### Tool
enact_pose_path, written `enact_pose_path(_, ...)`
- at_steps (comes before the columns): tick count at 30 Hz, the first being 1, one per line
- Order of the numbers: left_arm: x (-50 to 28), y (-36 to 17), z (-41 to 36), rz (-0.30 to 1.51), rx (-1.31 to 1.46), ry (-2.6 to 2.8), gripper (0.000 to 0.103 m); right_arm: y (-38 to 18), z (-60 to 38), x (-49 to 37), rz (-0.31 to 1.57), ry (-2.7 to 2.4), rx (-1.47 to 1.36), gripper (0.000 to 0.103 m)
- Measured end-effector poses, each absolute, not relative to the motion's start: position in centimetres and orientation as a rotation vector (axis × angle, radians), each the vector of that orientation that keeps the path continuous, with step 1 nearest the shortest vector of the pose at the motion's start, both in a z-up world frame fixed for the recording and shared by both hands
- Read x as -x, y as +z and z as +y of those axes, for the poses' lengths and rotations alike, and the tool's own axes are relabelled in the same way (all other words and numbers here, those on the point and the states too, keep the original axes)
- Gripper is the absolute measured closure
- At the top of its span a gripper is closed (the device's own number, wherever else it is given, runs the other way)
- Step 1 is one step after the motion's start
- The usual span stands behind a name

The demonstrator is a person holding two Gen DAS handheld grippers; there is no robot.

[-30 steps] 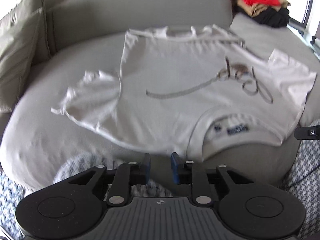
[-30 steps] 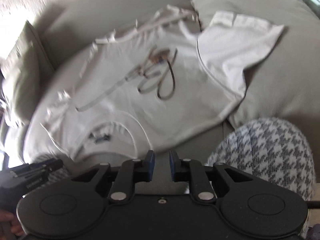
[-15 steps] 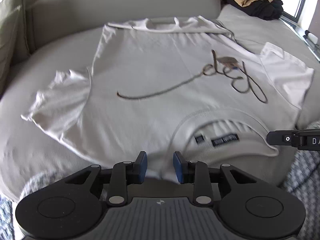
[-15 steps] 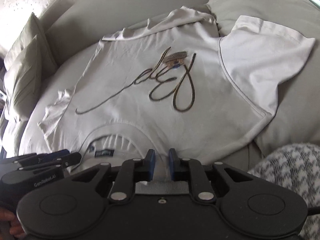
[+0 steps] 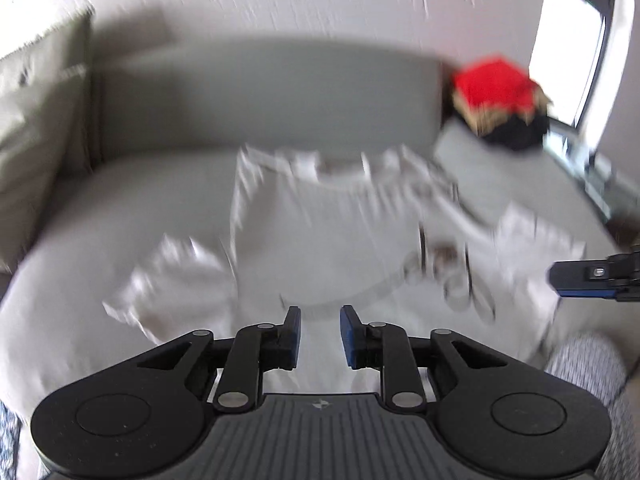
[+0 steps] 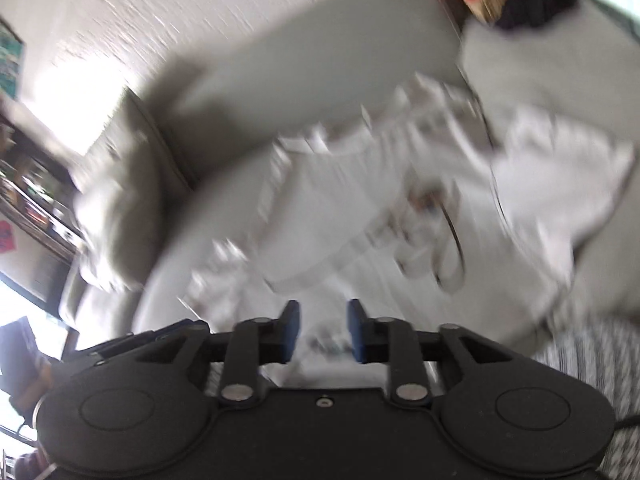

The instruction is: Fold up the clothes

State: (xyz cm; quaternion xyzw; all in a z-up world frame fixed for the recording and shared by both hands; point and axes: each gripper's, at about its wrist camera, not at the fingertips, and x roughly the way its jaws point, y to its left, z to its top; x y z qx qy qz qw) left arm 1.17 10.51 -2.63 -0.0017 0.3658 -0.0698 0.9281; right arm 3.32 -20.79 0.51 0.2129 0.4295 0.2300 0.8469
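Observation:
A white T-shirt (image 5: 340, 240) with a dark script print lies spread on the grey sofa (image 5: 260, 100), collar end nearest me. Both views are motion-blurred. My left gripper (image 5: 320, 332) hovers over the shirt's near edge, its blue pads apart with only white cloth visible behind the gap. In the right wrist view the same T-shirt (image 6: 360, 208) lies ahead, and my right gripper (image 6: 323, 328) stands open above the collar area. The right gripper's tip pokes in at the right edge of the left wrist view (image 5: 580, 280).
A pile of folded clothes (image 5: 500, 100), red on top, sits at the sofa's far right by a window (image 5: 572, 40). A pale cushion (image 5: 36, 128) leans at the left. Houndstooth-patterned fabric (image 5: 588, 364) shows at the lower right. The sofa backrest stands behind the shirt.
Both cameras have tilted up quickly, so the wall and backrest now show and the shirt sits lower in view. The pad gaps look about the same.

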Motion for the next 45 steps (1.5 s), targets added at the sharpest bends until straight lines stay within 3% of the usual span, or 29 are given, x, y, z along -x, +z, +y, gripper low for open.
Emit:
enact_pose_path(1, -1.6, -1.8, 10.9, 0.727, 0.007, -0.136, 0.074, 1.7, -20.9, -3.7, 0.872, 0.492, -0.448, 0.066)
enact_pose_path(5, -3.8, 0.8, 12.6, 0.665, 0.031, -0.117, 0.073, 4.8, -21.4, -6.3, 0.780, 0.496, -0.452, 0.064)
enact_pose_path(9, -7.1, 1.1, 13.6, 0.652, 0.042, -0.088, 0.072, 4.9, -21.8, -9.8, 0.744, 0.440, -0.433, 0.056)
enact_pose_path(15, -15.0, -3.4, 14.6, 0.746, 0.057, -0.049, 0.070, 0.8, -21.1, -17.1, 0.784, 0.341, -0.432, 0.049)
enact_pose_path(17, -18.4, -5.8, 15.1, 0.812, 0.075, -0.054, 0.076, -1.4, -20.7, -20.3, 0.841, 0.299, -0.422, 0.049)
enact_pose_path(18, -20.1, -7.1, 15.5, 0.846, 0.087, -0.060, 0.080, -2.4, -20.4, -21.7, 0.868, 0.280, -0.410, 0.054)
enact_pose_path(19, -21.6, -7.9, 15.9, 0.851, 0.099, -0.057, 0.085, -3.3, -20.1, -23.1, 0.886, 0.268, -0.398, 0.069)
enact_pose_path(20, -23.0, -8.7, 16.4, 0.855, 0.111, -0.053, 0.086, -4.2, -20.2, -24.6, 0.890, 0.261, -0.392, 0.076)
enact_pose_path(21, -24.4, -9.5, 16.9, 0.858, 0.123, -0.049, 0.086, -5.0, -20.4, -26.0, 0.883, 0.258, -0.397, 0.081)
enact_pose_path(23, -26.8, -10.6, 18.0, 0.834, 0.117, -0.013, 0.086, -6.6, -20.9, -28.9, 0.866, 0.254, -0.409, 0.081)
enact_pose_path(24, -28.0, -11.1, 18.5, 0.820, 0.110, 0.005, 0.084, -7.5, -21.3, -30.4, 0.854, 0.254, -0.422, 0.077)
enact_pose_path(25, -29.1, -11.6, 18.8, 0.820, 0.106, 0.018, 0.081, -8.4, -21.6, -31.9, 0.842, 0.245, -0.433, 0.062)
enact_pose_path(26, -30.2, -12.2, 19.2, 0.821, 0.101, 0.030, 0.080, -9.3, -21.8, -33.3, 0.832, 0.230, -0.427, 0.057)
enact_pose_path(38, -32.9, -15.4, 18.5, 0.810, 0.128, -0.001, 0.077, -15.4, -18.9, -42.8, 0.811, 0.289, -0.128, 0.058)
enact_pose_path(39, -33.1, -15.3, 18.5, 0.806, 0.125, 0.004, 0.077, -15.7, -18.5, -43.3, 0.811, 0.302, -0.093, 0.062)
enact_pose_path(41, -33.4, -15.2, 18.5, 0.798, 0.119, 0.015, 0.077, -16.3, -17.6, -44.4, 0.810, 0.328, -0.022, 0.092)
enact_pose_path(42, -33.6, -15.1, 18.5, 0.795, 0.116, 0.021, 0.077, -16.1, -17.2, -44.2, 0.788, 0.322, 0.011, 0.100)
enact_pose_path(45, -34.2, -14.9, 18.4, 0.783, 0.107, 0.037, 0.077, -15.0, -16.6, -43.5, 0.695, 0.249, 0.089, 0.100)
